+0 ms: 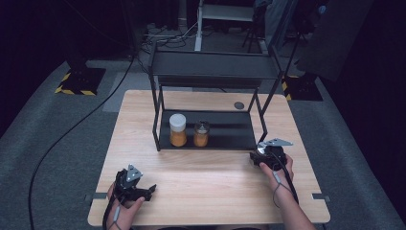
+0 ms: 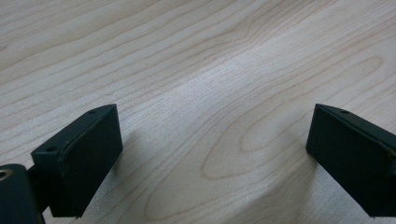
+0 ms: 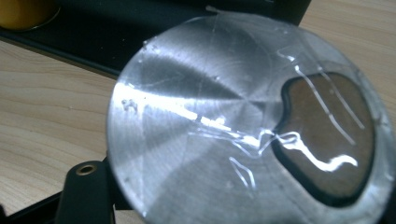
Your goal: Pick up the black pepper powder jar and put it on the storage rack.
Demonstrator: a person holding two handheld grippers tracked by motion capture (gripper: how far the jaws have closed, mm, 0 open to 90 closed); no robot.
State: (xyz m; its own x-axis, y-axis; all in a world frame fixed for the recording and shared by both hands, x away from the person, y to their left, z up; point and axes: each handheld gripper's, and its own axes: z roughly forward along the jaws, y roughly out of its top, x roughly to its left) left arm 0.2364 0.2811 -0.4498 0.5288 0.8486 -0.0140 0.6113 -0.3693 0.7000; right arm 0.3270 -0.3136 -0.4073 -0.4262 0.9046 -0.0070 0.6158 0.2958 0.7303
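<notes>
Right gripper clamped on a jar's silver metal lid at the front right corner of the black shelf rack.

The jaws are closed on the lid, whose transparent window shows brown contents; the jar stands on the wooden counter just beside the rack's lower tray. Left gripper rests low over bare counter near the front left, jaws wide apart and holding nothing. On the tray stand a white-lidded jar and a smaller jar, both with orange contents.
</notes>
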